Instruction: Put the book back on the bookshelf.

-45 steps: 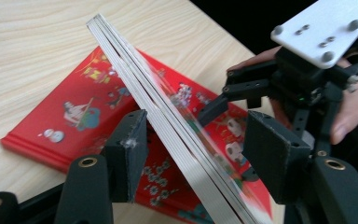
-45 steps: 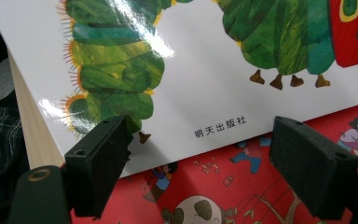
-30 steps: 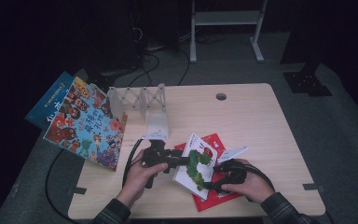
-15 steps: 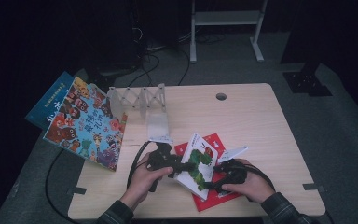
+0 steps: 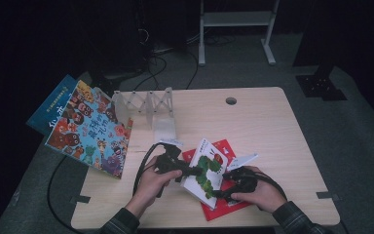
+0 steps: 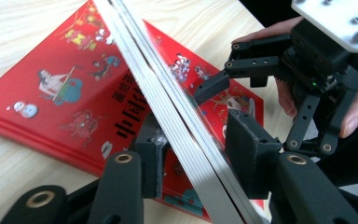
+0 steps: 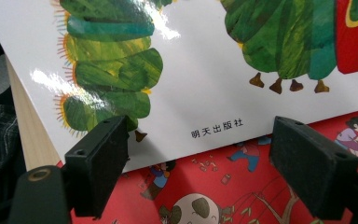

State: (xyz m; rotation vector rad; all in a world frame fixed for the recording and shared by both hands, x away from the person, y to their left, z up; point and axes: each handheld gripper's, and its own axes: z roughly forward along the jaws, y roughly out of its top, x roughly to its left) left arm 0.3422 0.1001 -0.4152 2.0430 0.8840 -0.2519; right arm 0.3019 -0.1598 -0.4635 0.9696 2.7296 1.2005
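High view: at the lower centre of the frame, the left gripper (image 5: 191, 171) is holding the white caterpillar book (image 5: 207, 170) by its left edge, lifting that side off the red book (image 5: 224, 204) lying beneath it on the table (image 5: 272, 131). The right gripper (image 5: 224, 193) is sitting at the lower right corner of the white book. The folding book rack (image 5: 146, 105), at upper left of the table, is standing without a book in it, and two colourful books (image 5: 90, 126) are resting at the table's left edge; judging from this, the lift is under way and any shelving is yet to come.

Left gripper view: the jaws of the left gripper (image 6: 193, 154) are clamping the page block edge-on, a detail hidden from above; the right gripper (image 6: 219, 84) is appearing at upper right.

Right gripper view: the right gripper (image 7: 198, 158) is standing with jaws apart, straddling the cover's lower edge without pressing on it.
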